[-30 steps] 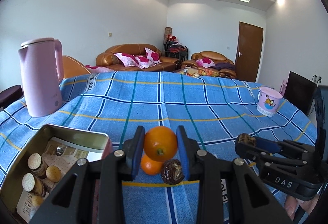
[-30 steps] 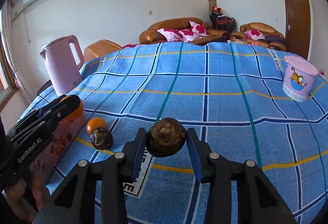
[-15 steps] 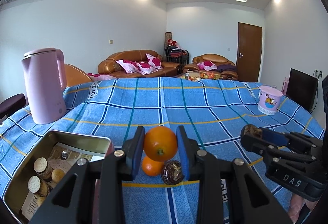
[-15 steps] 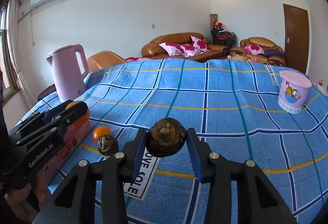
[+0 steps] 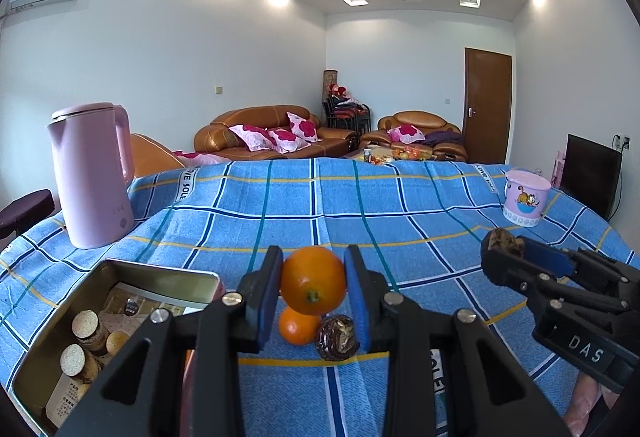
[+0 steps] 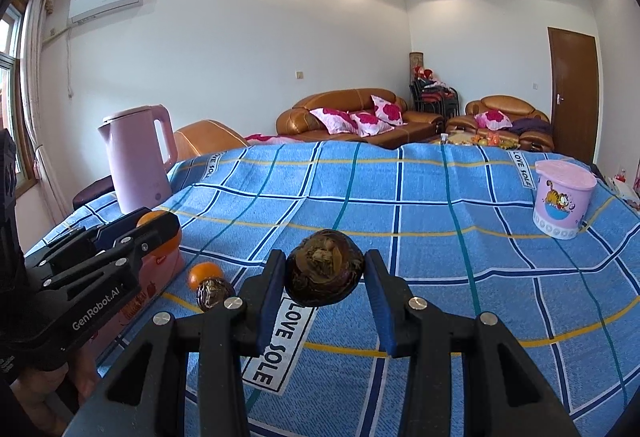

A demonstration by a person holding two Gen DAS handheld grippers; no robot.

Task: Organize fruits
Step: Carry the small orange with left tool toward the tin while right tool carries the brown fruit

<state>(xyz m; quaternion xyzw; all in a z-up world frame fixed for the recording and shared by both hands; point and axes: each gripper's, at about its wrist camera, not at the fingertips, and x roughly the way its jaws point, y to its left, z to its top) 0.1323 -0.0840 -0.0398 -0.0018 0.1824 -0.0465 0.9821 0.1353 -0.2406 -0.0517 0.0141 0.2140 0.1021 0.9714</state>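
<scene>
My left gripper (image 5: 313, 287) is shut on an orange (image 5: 313, 285), held above the blue checked cloth (image 5: 360, 205). Below it on the cloth lie a smaller orange (image 5: 298, 328) and a dark brown wrinkled fruit (image 5: 337, 333), side by side. My right gripper (image 6: 324, 271) is shut on a second dark brown fruit (image 6: 324, 269), also lifted off the cloth. In the left wrist view the right gripper (image 5: 502, 249) reaches in from the right; in the right wrist view the left gripper (image 6: 154, 227) comes in from the left, near the pink tin.
An open metal tin (image 5: 120, 313) with round biscuits sits at the near left. A pink kettle (image 5: 90, 173) stands at the far left, a pink cartoon tub (image 5: 522, 199) at the far right. Sofas lie beyond the table.
Both views have tilted upward, showing more ceiling. The right gripper with its brown fruit has risen slightly. Both grips are unchanged.
</scene>
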